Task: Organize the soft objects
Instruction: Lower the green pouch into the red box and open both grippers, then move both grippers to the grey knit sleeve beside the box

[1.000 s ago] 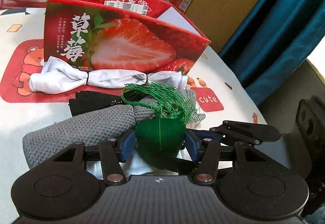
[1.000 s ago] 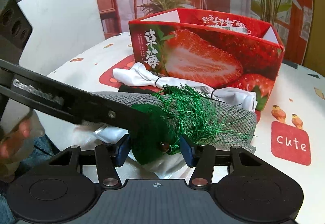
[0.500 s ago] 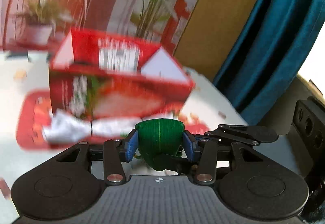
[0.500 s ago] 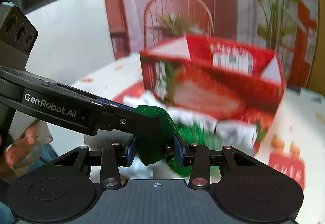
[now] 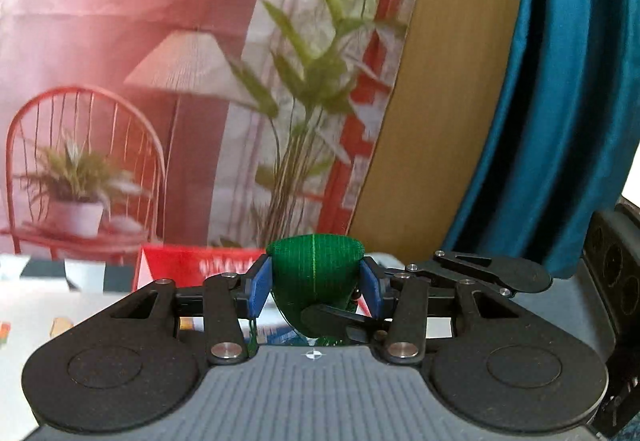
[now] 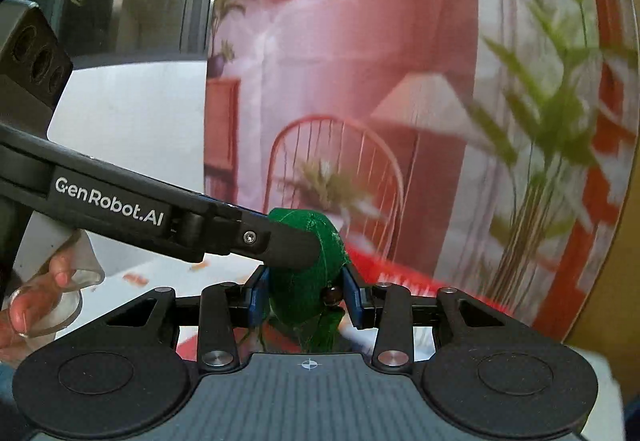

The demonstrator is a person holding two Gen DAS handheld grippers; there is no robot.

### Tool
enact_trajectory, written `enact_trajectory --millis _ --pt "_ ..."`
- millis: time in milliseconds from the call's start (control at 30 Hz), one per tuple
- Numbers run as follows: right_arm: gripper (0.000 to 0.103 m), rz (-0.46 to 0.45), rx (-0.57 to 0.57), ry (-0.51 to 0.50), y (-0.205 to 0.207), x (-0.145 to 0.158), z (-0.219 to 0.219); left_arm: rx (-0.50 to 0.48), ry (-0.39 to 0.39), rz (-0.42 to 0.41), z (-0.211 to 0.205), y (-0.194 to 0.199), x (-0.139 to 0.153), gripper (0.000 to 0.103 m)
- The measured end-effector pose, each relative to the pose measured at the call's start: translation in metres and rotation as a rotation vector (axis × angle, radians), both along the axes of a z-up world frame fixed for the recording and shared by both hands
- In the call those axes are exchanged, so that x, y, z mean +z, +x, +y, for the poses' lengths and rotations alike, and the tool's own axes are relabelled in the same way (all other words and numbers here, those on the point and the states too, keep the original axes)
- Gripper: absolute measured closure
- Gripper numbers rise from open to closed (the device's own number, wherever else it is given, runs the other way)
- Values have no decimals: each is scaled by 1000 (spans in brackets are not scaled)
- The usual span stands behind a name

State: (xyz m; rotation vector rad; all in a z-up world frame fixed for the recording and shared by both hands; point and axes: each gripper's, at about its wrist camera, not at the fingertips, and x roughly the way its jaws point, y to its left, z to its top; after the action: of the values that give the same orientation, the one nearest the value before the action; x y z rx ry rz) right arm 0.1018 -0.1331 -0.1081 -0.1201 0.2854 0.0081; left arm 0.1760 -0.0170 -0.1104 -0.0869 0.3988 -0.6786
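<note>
The red strawberry-printed cardboard box (image 5: 200, 268) is the landmark, only its top edge showing low in both views, with the pale patterned tabletop (image 5: 36, 305) in front of it and to its left. Above and in front of the box, the green felt pouch with a thread tassel (image 5: 314, 277) hangs in the air, pinched from two sides at once. The left tongs (image 5: 315, 291) stand partly open, blue pads pressed on the pouch's flanks; the right tongs (image 6: 306, 295) grip the same pouch more narrowly, crossing the left pair at an angle.

The main risk, as I judge it, is the double grip: if the two hands drift apart over the box, the soft felt could tear or slip out of one pair and swing. The tassel threads dangling below the pouch could catch on the box rim on the way in. The small dark bead (image 6: 331, 295) beside the right pad could be crushed or snag there.
</note>
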Motion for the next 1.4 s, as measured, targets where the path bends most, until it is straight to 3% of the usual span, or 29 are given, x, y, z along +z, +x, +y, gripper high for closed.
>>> enact_trajectory --millis 100,267,567,867,1067,1133,1400 --pt "67 -25 -5 -10 14 11 -13 -2 -17 10 -8 20 6 53" --pt "67 -6 -23 -29 32 4 -37 -20 -9 75 -24 48 -9 53" --pt "67 101 -71 54 40 -54 -79 -45 98 218 -68 78 -58 53" --pt "67 173 -137 148 38 -99 -102 -42 149 309 -88 97 -91 52" --pt "62 200 -189 170 36 -108 -108 -9 174 316 -92 101 -94 47" --pt "60 203 -215 169 35 -110 -110 10 174 308 -89 101 -92 38" --pt "57 178 -268 205 21 -108 -112 98 169 268 -62 85 -82 37"
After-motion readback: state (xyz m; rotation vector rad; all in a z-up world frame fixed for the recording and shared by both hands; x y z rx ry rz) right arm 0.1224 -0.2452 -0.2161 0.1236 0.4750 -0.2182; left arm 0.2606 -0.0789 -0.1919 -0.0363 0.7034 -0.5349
